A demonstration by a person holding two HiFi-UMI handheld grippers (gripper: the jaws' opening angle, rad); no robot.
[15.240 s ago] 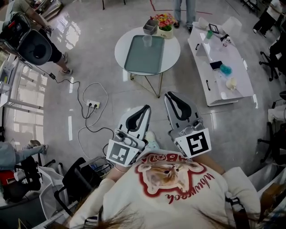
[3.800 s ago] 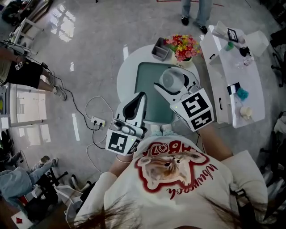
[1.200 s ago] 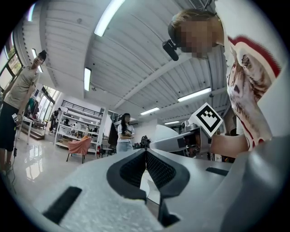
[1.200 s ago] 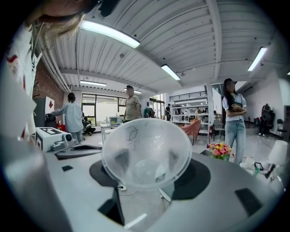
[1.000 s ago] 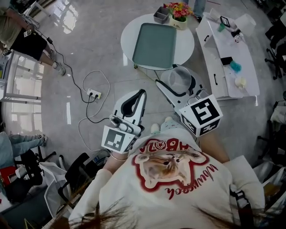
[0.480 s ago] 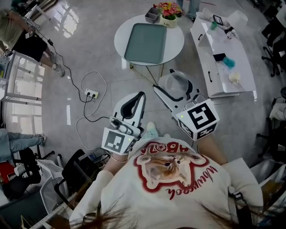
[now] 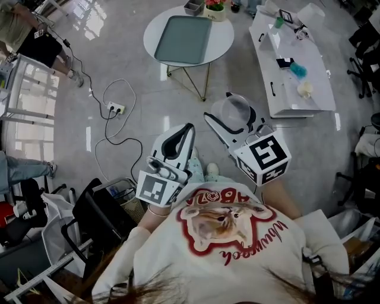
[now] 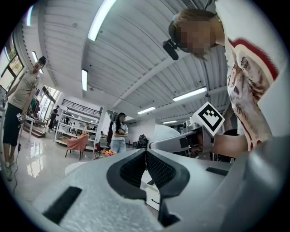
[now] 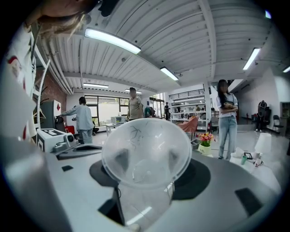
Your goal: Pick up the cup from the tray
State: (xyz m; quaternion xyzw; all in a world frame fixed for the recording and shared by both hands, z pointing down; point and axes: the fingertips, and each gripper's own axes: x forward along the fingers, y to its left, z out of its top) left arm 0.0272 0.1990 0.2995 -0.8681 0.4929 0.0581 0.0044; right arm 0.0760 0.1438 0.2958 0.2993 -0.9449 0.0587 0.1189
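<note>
My right gripper [image 7: 232, 116] is shut on a clear plastic cup [image 7: 226, 112], held above the floor well short of the round table. In the right gripper view the cup [image 9: 146, 152] fills the space between the jaws, mouth toward the camera. The green tray [image 7: 183, 39] lies bare on the white round table [image 7: 224, 37] at the top of the head view. My left gripper [image 7: 179, 138] is shut with nothing in it, beside the right one; its black pads [image 8: 146, 168] meet in the left gripper view.
A long white table [image 7: 289, 59] with small items stands at the right. A flower pot [image 7: 215, 8] and a grey box [image 7: 193, 7] sit at the round table's far rim. A power strip with cable [image 7: 115, 108] lies on the floor at left. A black chair [image 7: 98, 218] is at lower left. People stand around.
I have stepped back from the round table with the cup; the table and tray now lie farther up the head view. Both grippers keep their hold and pose.
</note>
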